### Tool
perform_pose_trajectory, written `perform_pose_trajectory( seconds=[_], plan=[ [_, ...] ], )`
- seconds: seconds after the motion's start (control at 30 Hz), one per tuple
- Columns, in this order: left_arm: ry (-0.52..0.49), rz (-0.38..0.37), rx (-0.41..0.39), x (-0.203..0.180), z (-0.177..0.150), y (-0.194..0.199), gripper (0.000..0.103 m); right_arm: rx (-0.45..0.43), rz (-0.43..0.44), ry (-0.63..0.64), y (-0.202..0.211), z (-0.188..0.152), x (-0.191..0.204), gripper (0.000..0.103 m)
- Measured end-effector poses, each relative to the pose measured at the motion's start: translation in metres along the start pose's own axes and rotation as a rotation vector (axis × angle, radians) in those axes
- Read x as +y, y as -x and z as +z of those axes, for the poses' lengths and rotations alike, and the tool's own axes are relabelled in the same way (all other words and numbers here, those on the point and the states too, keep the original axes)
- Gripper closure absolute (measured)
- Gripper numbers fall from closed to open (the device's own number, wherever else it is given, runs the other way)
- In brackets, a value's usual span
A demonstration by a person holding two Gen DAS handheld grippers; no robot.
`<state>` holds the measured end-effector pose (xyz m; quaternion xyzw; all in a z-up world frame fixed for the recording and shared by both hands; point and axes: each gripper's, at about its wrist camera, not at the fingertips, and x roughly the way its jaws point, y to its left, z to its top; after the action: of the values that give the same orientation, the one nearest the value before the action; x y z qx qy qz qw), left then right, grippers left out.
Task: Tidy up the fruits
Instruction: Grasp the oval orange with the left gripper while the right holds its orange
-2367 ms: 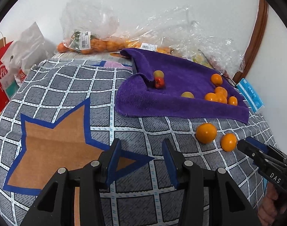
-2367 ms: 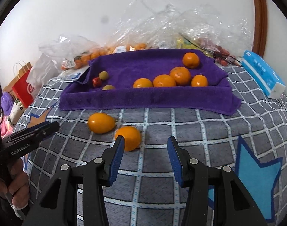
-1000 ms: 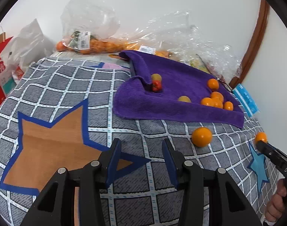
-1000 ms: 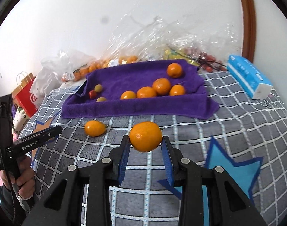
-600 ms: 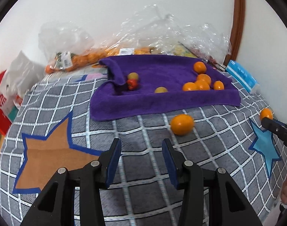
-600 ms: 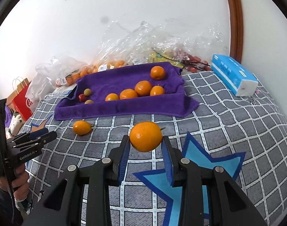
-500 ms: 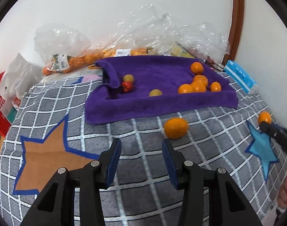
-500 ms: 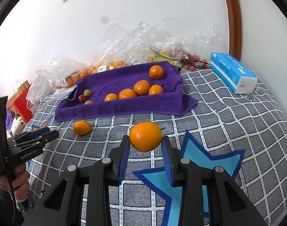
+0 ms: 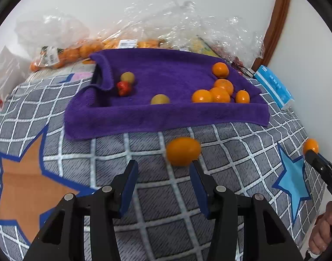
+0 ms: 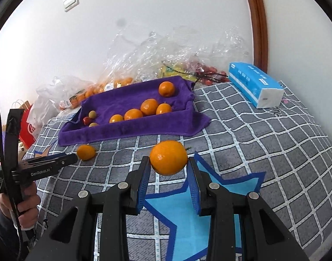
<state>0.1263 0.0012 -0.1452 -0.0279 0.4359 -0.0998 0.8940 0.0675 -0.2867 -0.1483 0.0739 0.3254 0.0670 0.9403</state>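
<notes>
The right tongs (image 10: 167, 169) are clamping a round orange mandarin (image 10: 168, 160) between their blue pads, lifting it clear of the bed (image 10: 274, 143), its short stem pointing toward the bed's right edge. The left tongs (image 9: 163, 171) are opening with nothing between them, hovering just short of a loose orange fruit (image 9: 183, 154) that is lying on the checked bedspread, its long axis running parallel to the near hem of the purple towel (image 9: 166, 117). Farther back, the towel is lining a shallow tray and cradling five glossy mandarins (image 9: 220, 94) toward its right side, with two yellow-green fruits (image 9: 160, 99) and a small red one (image 9: 123, 87) toward its left. Along the bed's far edge, clear plastic bags (image 10: 166, 50) are holding more orange fruit, and a blue tissue pack (image 10: 255, 84) is lying at the far right corner.
</notes>
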Motion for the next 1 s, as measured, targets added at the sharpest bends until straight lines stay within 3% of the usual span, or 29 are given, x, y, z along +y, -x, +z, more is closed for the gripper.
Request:
perform_pose_trajectory(
  seconds=[0.17,0.47,0.6,0.8,1.0],
  plan=[
    [-0.047,0.029,0.003,-0.014,0.007,-0.013,0.056,0.001,-0.002,-0.014,-0.002,0.000,-0.008,0.069],
    [-0.069,0.005,0.014,-0.023,0.014,-0.032,0.056,0.013,-0.008,-0.024,-0.007,0.001,-0.015,0.069],
    [-0.088,-0.004,0.001,-0.025,0.014,-0.033,0.071,0.022,-0.010,-0.025,-0.013,0.003,-0.013,0.069],
    [-0.094,-0.111,-0.025,-0.023,0.013,-0.029,0.072,0.032,-0.015,0.001,-0.016,0.005,-0.002,0.069],
    [-0.010,-0.189,-0.080,-0.006,0.015,-0.019,0.072,0.035,-0.009,0.012,-0.020,0.011,0.011,0.069]
  ],
)
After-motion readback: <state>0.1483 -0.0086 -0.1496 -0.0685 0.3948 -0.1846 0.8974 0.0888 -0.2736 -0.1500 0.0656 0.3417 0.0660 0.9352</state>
